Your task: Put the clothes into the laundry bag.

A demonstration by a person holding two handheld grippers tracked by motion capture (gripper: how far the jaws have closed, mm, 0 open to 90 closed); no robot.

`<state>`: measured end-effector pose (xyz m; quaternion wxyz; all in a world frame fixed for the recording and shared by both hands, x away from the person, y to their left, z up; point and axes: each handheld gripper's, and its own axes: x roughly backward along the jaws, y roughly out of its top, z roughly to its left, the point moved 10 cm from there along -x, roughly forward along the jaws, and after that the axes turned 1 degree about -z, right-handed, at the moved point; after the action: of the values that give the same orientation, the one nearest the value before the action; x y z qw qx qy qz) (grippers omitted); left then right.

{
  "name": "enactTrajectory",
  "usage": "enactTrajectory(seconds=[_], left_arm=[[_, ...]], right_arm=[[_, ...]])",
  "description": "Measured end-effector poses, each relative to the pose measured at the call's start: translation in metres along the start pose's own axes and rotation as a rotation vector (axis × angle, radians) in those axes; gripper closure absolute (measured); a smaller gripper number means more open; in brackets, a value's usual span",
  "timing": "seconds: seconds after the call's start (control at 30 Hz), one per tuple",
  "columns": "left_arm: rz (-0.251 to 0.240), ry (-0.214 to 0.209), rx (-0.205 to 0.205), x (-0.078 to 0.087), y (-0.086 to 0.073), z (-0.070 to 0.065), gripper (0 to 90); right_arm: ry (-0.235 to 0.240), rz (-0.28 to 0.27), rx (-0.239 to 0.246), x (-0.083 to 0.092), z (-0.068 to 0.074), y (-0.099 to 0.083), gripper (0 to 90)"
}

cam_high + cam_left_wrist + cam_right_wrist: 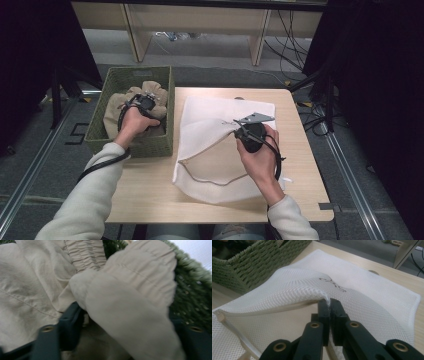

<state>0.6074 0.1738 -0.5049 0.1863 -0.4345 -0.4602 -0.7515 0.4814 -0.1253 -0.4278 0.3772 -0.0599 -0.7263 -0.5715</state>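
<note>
Two hand-held grippers at work over a pale wooden table [150, 190], one in each hand, light sleeves coming in from the near edge.

Nearest, on the table's right half: a white mesh laundry bag [215, 150], lying flat, its open mouth facing the near side and edged with a beige zip band [210, 181]. Right gripper [235, 129] above the bag's middle, jaws together and clamped on a pinch of the upper mesh layer just behind the mouth, so that layer lifted into a small peak. Same clamp seen close in the right gripper view [329, 302]: mesh [367, 302] squeezed between the two black tips, zip band [262, 311] curving away below, a dark printed mark on the cloth just beyond.

Farther off and to the left, touching the table's left edge: a green woven basket [137, 75], also seen past the bag in the right gripper view [249, 270]. Inside it, a crumpled beige garment [112, 107]. Left gripper [149, 97] down in the basket, on top of that garment. In the left gripper view, jaws [130, 327] well apart, a thick gathered fold of the garment [30, 290] filling the gap between them; cannot tell whether the pads press on it. Green weave [195, 290] behind the fold.
</note>
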Motion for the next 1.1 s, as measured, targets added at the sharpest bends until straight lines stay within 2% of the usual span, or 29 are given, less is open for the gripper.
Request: enactTrajectory(seconds=[0.1, 0.13, 0.17, 0.23, 0.3, 0.37, 0.43, 0.53, 0.63, 0.7, 0.73, 0.77, 0.8, 0.83, 0.9, 1.03, 1.07, 1.1], left_arm=[[0.033, 0.010, -0.032, -0.002, -0.002, 0.001, 51.1], [0.044, 0.011, -0.033, -0.003, -0.003, 0.001, 56.6], [0.049, 0.007, -0.031, -0.004, -0.004, 0.001, 63.0], [0.040, 0.002, -0.029, -0.003, -0.002, 0.002, 74.7], [0.006, 0.005, -0.024, 0.000, 0.001, 0.003, 81.5], [-0.055, 0.017, -0.015, 0.005, 0.006, 0.007, 82.9], [-0.095, 0.020, -0.005, 0.011, 0.008, 0.011, 83.4], [-0.194, 0.017, 0.024, 0.019, 0.013, 0.015, 83.8], [-0.301, 0.027, 0.030, 0.034, 0.021, 0.021, 84.0], [-0.368, 0.048, 0.035, 0.046, 0.025, 0.025, 84.1], [-0.406, 0.072, 0.048, 0.052, 0.027, 0.028, 84.1], [-0.432, 0.078, 0.055, 0.056, 0.029, 0.029, 84.1], [-0.451, 0.086, 0.043, 0.061, 0.030, 0.031, 84.1], [-0.479, 0.089, 0.045, 0.065, 0.032, 0.033, 84.1], [-0.537, 0.095, 0.067, 0.072, 0.035, 0.033, 84.1], [-0.627, 0.120, 0.079, 0.087, 0.038, 0.037, 84.1], [-0.648, 0.125, 0.078, 0.091, 0.038, 0.038, 84.2], [-0.663, 0.131, 0.079, 0.094, 0.038, 0.038, 84.2]], right_arm=[[0.008, -0.012, -0.030, -0.002, 0.002, 0.001, 88.6], [0.009, -0.007, -0.023, -0.001, 0.002, 0.000, 88.6], [0.000, -0.008, 0.027, -0.001, -0.002, 0.001, 88.6], [-0.004, -0.005, 0.028, 0.000, -0.003, 0.001, 88.6], [0.002, -0.008, 0.035, 0.000, -0.003, 0.001, 88.6], [0.000, -0.013, 0.036, 0.000, -0.004, 0.001, 88.6], [0.000, -0.014, 0.039, -0.001, -0.004, 0.001, 88.6], [0.001, -0.010, 0.027, 0.000, -0.003, 0.001, 88.6], [-0.004, -0.015, 0.032, 0.000, -0.004, 0.001, 88.6], [-0.003, -0.016, 0.035, -0.001, -0.004, 0.001, 88.6], [-0.004, -0.017, 0.034, -0.001, -0.004, 0.001, 88.6], [-0.002, -0.014, 0.031, -0.001, -0.003, 0.001, 88.6], [-0.001, -0.011, 0.025, -0.001, -0.003, 0.001, 88.6], [-0.004, -0.019, 0.040, -0.001, -0.004, 0.001, 88.6], [-0.005, -0.019, 0.037, -0.001, -0.004, 0.001, 88.6], [-0.006, -0.021, 0.036, 0.000, -0.004, 0.002, 88.6], [-0.006, -0.003, -0.019, 0.001, 0.000, -0.001, 88.6], [-0.003, -0.018, -0.022, 0.000, -0.001, 0.001, 88.6]])
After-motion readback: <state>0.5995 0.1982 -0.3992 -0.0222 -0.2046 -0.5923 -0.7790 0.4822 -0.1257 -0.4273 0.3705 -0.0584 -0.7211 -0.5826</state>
